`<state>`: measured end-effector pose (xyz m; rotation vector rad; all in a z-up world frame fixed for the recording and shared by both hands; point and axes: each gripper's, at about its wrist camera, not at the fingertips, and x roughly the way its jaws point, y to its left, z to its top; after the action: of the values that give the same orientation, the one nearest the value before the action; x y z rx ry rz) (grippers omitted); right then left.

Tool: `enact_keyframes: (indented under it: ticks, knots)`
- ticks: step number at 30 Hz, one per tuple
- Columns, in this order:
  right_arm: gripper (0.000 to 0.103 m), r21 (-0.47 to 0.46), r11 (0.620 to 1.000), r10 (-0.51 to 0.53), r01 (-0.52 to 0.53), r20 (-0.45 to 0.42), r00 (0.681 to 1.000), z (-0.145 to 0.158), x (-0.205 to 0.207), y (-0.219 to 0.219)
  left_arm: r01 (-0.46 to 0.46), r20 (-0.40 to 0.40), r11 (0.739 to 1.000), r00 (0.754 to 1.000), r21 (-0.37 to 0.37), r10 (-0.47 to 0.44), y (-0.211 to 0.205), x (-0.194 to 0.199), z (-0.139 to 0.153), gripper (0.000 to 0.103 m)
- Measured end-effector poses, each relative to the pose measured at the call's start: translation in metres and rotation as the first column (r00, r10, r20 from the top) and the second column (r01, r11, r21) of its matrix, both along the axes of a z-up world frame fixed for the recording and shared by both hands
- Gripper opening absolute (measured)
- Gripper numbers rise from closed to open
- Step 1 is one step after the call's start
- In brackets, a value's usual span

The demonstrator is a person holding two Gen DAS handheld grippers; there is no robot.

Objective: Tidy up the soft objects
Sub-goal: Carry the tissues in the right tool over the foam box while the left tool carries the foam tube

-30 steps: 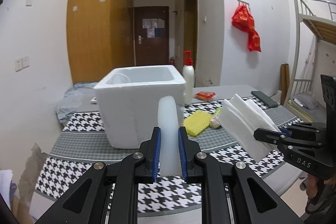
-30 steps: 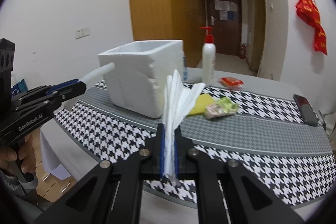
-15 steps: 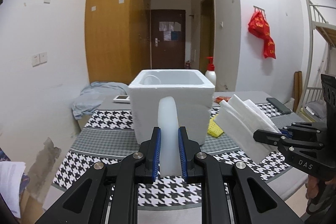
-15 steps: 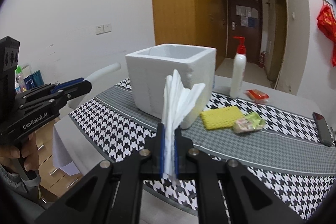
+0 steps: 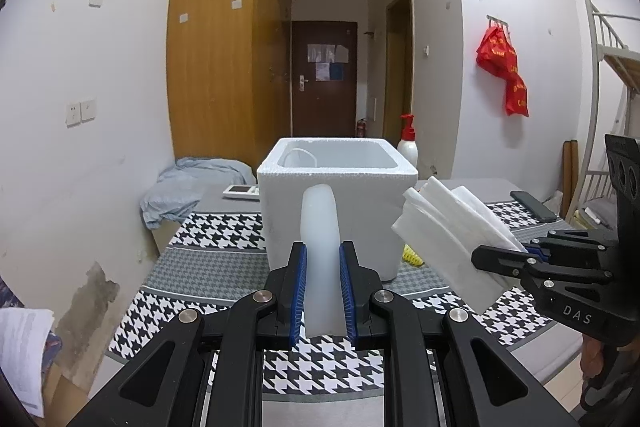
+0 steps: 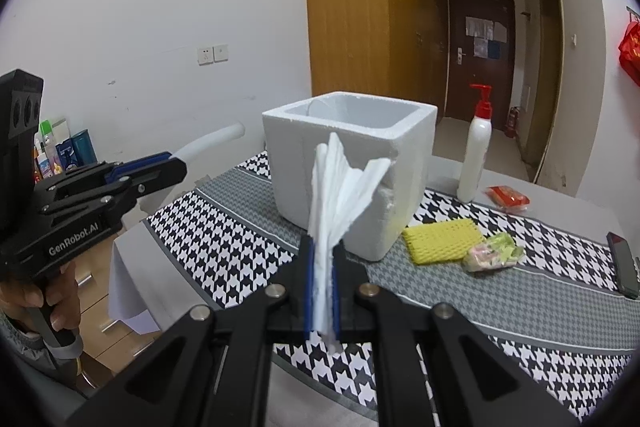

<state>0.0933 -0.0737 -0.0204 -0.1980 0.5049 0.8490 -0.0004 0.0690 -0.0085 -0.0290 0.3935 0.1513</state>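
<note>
Nearest the left wrist camera, the left tongs [image 5: 323, 293] stand narrow, their blue pads pressed on a white foam strip [image 5: 320, 227] that rises upright between them toward 12 o'clock. At 3 o'clock in that view the right tongs [image 5: 516, 254] come in from the side, clamped on a fan of white foam sheets [image 5: 448, 227] that tilts up toward 10 o'clock. The right wrist camera shows the same grip close up — the sheets squeezed flat between the pads and splaying out above them.

Beyond both tongs the worktop [image 6: 224, 239], spread with a houndstooth cloth, carries a white foam box [image 5: 336, 203], open at the top, straight ahead at 12 o'clock; both held pieces are short of it and apart from it. Its near wall stands between the tongs and its opening. In the right view, at 2 o'clock just beside the box, lie a yellow foam net [image 6: 442, 235] and a crumpled pink-green wrapper [image 6: 494, 251]; farther off stand a pump bottle [image 6: 476, 159] and a red packet [image 6: 508, 195], with a dark phone [image 6: 622, 265] at 3 o'clock by the edge.

Against a second ago, the box now sits centred ahead of the left tongs instead of off to 11 o'clock, and the yellow net is nearly hidden behind it; both grips are unchanged.
</note>
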Motion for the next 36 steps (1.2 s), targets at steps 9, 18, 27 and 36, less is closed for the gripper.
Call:
enact_keyframes:
  ticks: [9,18,27,36]
  knots:
    - [0.01,-0.008,1.0,0.006,-0.006,0.013,1.0,0.003,0.004,0.003,0.0,0.013,1.0,1.0,0.01,0.0,0.002,0.005,0.006,0.018]
    - [0.01,-0.037,0.999,-0.003,0.003,-0.015,1.0,-0.007,0.006,0.002,-0.002,0.007,1.0,1.0,-0.001,0.002,0.005,0.007,0.004,0.018]
    - [0.018,-0.119,0.993,-0.018,0.007,-0.091,0.996,-0.043,0.007,-0.009,0.013,-0.005,1.0,1.0,-0.007,-0.013,0.002,0.011,0.002,0.018]
    - [0.055,-0.19,0.982,-0.012,-0.016,-0.148,0.989,-0.079,0.003,-0.013,0.018,0.004,1.0,1.0,-0.004,-0.018,0.002,0.016,0.005,0.018]
